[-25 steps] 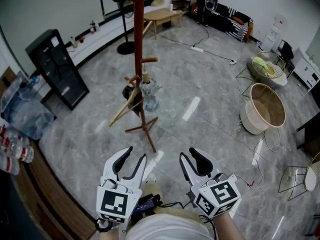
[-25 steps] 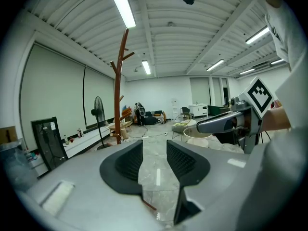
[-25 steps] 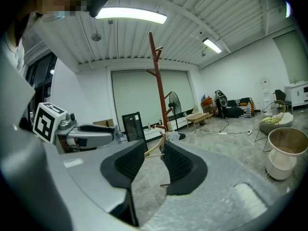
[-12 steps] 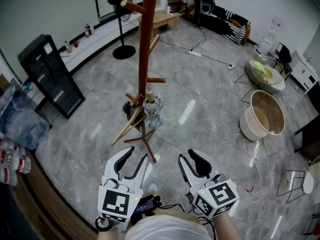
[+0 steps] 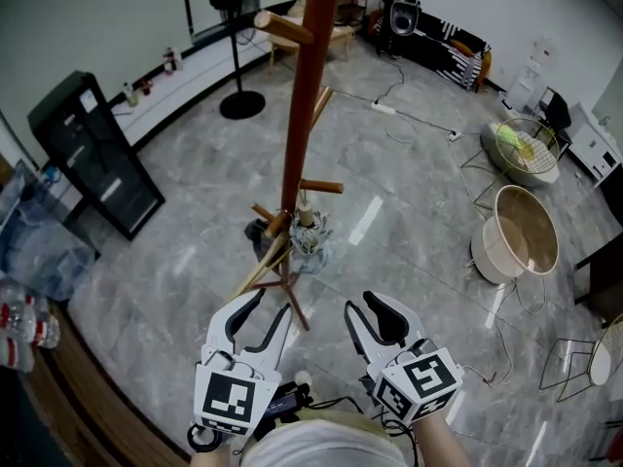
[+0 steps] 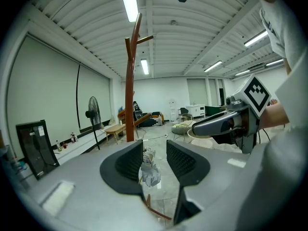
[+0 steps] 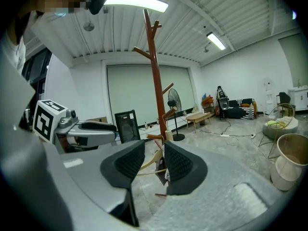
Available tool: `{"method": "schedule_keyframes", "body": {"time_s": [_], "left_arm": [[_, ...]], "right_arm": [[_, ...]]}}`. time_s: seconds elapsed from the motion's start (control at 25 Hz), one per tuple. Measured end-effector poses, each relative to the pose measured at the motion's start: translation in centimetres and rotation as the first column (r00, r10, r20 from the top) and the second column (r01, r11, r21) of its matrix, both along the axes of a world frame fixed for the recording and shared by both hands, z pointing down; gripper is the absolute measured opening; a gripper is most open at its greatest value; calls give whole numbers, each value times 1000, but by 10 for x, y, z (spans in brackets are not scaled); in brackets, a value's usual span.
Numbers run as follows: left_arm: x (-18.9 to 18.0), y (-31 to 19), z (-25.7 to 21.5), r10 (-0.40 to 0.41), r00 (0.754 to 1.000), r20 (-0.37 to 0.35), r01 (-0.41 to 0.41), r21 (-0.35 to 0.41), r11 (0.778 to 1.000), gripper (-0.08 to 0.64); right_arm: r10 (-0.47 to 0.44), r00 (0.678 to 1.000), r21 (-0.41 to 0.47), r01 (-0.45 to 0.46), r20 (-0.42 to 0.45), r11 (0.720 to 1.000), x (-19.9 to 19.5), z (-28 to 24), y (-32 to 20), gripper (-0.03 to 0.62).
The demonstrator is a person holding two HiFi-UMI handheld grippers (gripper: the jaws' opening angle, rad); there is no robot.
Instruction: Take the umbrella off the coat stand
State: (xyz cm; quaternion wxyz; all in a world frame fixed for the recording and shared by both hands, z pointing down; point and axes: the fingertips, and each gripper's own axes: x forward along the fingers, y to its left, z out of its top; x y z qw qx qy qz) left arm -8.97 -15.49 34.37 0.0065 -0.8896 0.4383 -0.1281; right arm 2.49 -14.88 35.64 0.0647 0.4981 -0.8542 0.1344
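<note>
Head view: the left gripper (image 5: 265, 305) is held low, jaws partly apart and empty; beyond it the tall red-brown wooden coat stand (image 5: 304, 115) carries the pale folded fabric umbrella (image 5: 311, 238) near a low peg; the right gripper (image 5: 365, 305) is likewise part-open, gripping nothing

No legible text or signs.

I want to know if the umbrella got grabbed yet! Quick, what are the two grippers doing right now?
Left gripper: open, holding nothing.
Right gripper: open, holding nothing.
</note>
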Motion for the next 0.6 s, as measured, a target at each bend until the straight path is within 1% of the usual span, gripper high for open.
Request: {"method": "schedule_keyframes", "body": {"time_s": [0.28,0.6], "left_arm": [[-11,-21,-1,-7,1000,3,7,11,1000,152],[-19,-29,11,-33,999,3,33,-11,999,152]], "right_arm": [[-12,1000,-1,12,-26,1000,-9,6,-27,124],[-49,996,17,50,-76,999,-22,12,-56,124]]}}
